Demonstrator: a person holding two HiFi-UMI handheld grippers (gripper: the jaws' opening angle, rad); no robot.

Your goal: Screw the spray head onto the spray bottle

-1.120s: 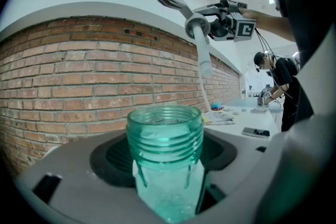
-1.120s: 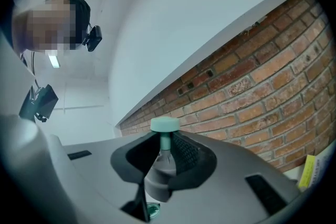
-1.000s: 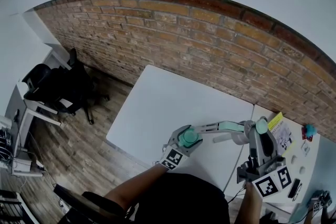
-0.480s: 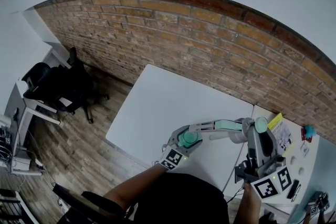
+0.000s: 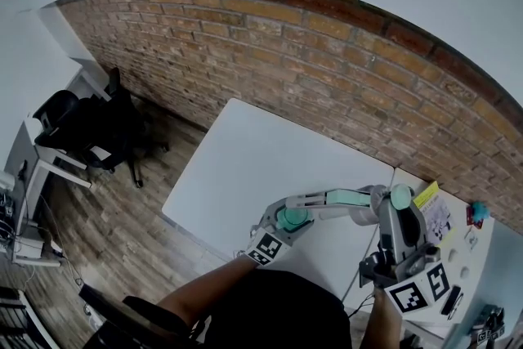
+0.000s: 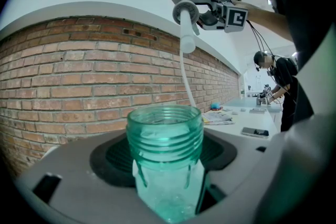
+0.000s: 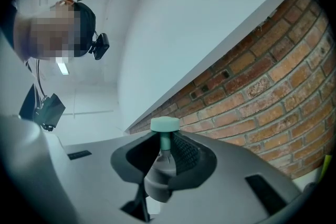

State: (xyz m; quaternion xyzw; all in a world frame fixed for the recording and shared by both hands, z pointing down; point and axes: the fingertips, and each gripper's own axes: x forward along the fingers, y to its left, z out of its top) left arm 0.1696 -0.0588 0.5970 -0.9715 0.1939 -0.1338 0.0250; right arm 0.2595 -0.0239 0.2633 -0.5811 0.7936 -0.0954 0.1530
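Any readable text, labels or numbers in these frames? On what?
No readable text.
Left marker cube, right marker cube: square code patterns only, no words.
Yellow leaflet: print too small to read.
Papers beside it: print too small to read.

No text can be read anywhere — print on the papers (image 5: 437, 212) is too small.

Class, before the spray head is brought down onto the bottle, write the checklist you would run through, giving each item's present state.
1. Grip of left gripper on bottle: ok.
2. Grip of right gripper on spray head: ok.
3. Bottle neck open, threads bare: ok.
4. Dip tube tip inside the neck: cannot tell.
5. Spray head seated on the threads: not ok, held clear of the neck.
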